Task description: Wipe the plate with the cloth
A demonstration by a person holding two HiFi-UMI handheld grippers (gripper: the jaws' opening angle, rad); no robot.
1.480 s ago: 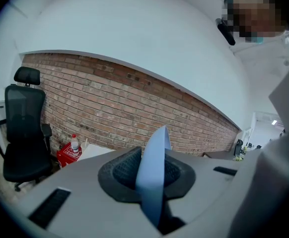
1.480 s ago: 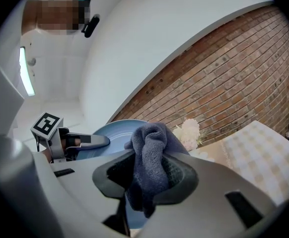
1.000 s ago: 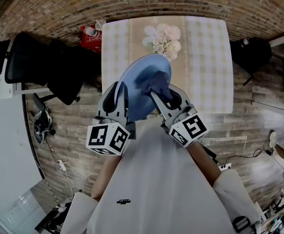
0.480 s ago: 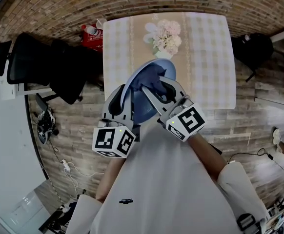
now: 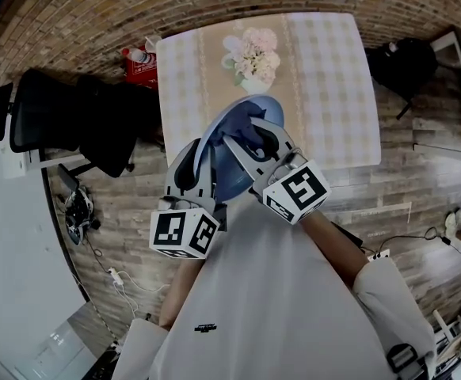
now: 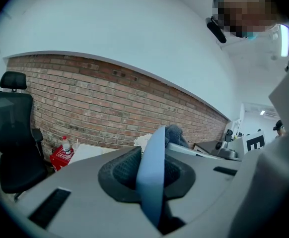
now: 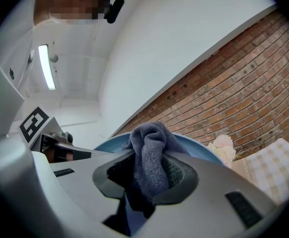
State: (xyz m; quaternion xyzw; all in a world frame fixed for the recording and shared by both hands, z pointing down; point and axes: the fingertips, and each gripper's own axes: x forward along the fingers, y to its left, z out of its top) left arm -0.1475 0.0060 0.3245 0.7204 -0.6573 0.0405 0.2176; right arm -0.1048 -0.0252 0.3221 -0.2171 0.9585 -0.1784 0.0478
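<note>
1. Surface and room. A table (image 5: 325, 93) with a checked cover stands against a brick wall (image 6: 109, 113) on a wood-plank floor (image 5: 420, 188). Pale flowers (image 5: 250, 54) stand at the table's far middle. A black office chair (image 5: 32, 109) is well to the left of the table. A red box (image 5: 138, 58) with a bottle sits just beside the table's far left corner.

2. Grippers. My left gripper (image 5: 201, 153) is clamped on the rim of the blue plate (image 5: 222, 176), which I hold tilted on edge above the table's near side. My right gripper (image 5: 256, 141) is closed on the dark blue cloth (image 5: 250, 125). The cloth's bunched end sits over the plate's face.

3. View differences. The left gripper view shows the plate edge-on between the pads, plus the chair and red box; the right gripper view shows neither of those two. The right gripper view shows the plate's face behind the cloth, and a ceiling strip light (image 7: 46, 66). Only the head view shows the whole table top.
</note>
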